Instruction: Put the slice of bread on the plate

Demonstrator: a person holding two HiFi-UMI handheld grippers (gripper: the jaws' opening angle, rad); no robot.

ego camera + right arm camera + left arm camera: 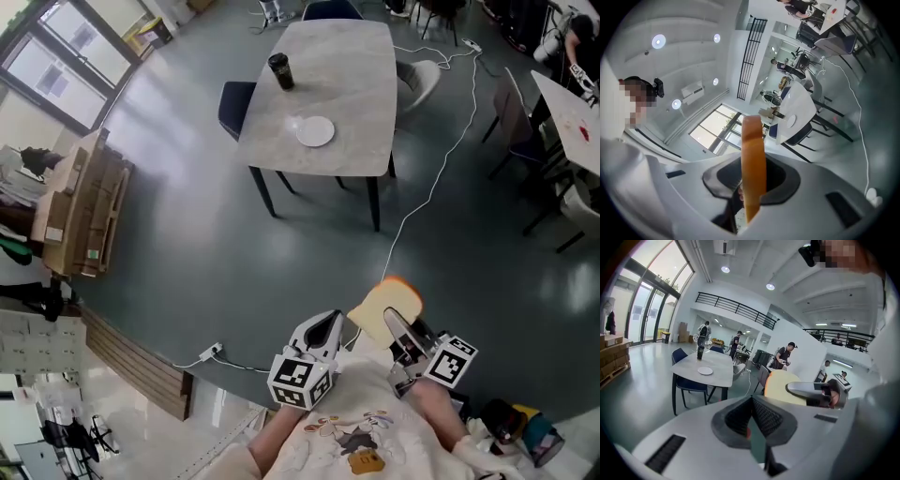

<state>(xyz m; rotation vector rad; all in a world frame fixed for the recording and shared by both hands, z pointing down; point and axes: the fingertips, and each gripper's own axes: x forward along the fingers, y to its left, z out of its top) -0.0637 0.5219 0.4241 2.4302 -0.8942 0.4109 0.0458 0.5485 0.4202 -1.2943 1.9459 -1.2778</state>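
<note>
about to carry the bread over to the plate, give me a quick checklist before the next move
1. Slice of bread gripped in the right tongs: ok
2. Left tongs shut with nothing in them: ok
3. White plate bare: ok
4. Plate within reach: not ok, its table stands across the floor
5. Way to the table free: not ok, a white cable lies on the floor
6. Dark cup apart from the plate: ok

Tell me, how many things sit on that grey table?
2: a dark cup near the far left edge of the table, and a white plate closer to the near side. Nothing seems to be hidden.
</note>
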